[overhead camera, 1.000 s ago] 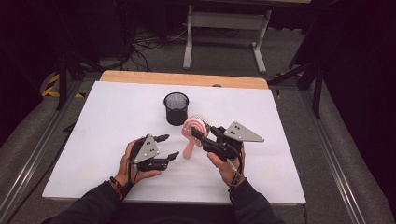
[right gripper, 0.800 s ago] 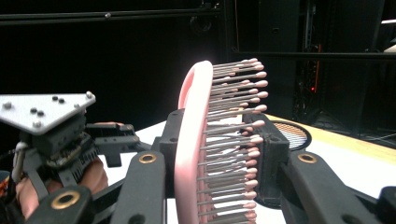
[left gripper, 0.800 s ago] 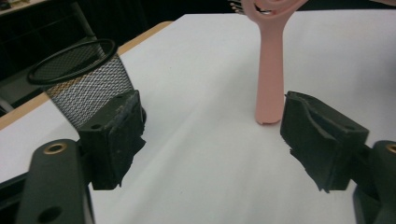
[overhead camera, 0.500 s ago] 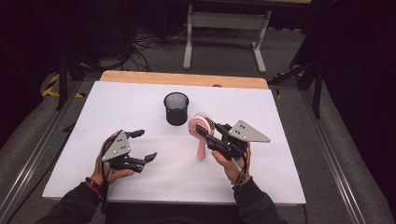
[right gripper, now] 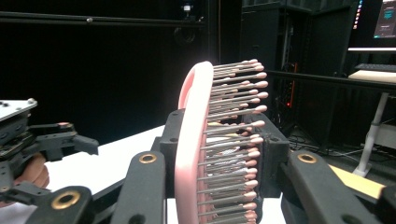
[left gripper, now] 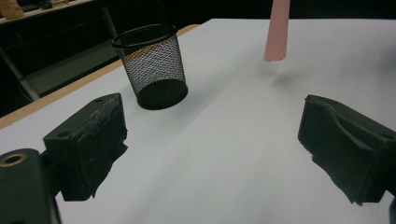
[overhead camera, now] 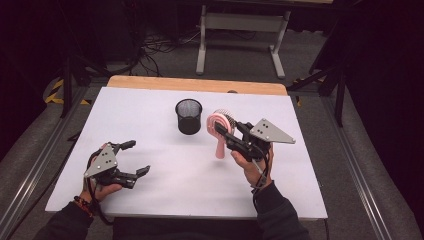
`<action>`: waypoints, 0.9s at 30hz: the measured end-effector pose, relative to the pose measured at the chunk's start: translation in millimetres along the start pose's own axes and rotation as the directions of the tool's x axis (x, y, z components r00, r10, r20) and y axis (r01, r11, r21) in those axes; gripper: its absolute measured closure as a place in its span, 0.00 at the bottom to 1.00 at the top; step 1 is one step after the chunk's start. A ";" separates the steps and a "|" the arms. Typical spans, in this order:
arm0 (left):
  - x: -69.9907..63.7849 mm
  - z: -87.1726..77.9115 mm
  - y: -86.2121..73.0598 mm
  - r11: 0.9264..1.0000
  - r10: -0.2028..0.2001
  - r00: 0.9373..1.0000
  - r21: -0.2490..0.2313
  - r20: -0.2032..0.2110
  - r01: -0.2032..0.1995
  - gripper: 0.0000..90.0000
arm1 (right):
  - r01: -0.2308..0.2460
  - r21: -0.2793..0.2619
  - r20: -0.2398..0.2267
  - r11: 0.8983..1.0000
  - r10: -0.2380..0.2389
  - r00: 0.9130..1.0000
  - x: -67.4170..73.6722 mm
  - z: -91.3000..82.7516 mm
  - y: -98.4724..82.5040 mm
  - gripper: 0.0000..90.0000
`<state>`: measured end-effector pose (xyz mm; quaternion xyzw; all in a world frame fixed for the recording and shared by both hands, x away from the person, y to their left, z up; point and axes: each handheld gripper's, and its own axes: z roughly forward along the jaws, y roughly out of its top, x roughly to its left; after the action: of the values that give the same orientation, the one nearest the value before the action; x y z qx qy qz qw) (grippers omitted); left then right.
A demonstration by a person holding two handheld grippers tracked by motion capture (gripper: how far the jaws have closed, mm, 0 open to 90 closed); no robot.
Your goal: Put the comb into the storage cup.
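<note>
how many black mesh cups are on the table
1. The black wire-mesh cup stands upright on the white table, just left of the pink hairbrush; none other visible.

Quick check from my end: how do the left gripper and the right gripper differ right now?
The left gripper has its jaws wide apart with nothing between them, having just been opening; the right gripper is shut on the pink hairbrush. The left gripper sits low near the white table's front left, while the right gripper holds the hairbrush up, handle hanging down, beside the black mesh cup. Both are hand-held and carry a grey three-cornered plate.
</note>
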<state>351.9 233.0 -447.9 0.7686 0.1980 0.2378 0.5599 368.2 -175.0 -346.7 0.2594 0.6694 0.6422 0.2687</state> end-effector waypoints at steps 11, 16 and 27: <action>2.2 -11.9 -10.9 1.000 -0.016 1.000 0.014 -0.018 0.016 0.06 | -0.001 -0.008 0.029 1.000 0.001 1.000 -13.0 14.4 14.0 0.70; 1.0 -13.5 -14.6 1.000 -0.013 0.999 0.018 -0.044 0.014 0.07 | 0.007 -0.003 0.045 1.000 -0.006 0.999 -19.0 22.8 18.3 0.70; 1.0 -9.5 -17.5 0.999 -0.048 0.998 0.024 -0.038 0.048 0.04 | 0.012 -0.012 0.076 1.000 -0.011 0.997 -30.9 38.4 34.8 0.70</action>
<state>346.4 246.0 -462.0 0.7661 0.2298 0.2360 0.5519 417.2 -167.3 -312.3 0.2780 0.6561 0.6347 0.2992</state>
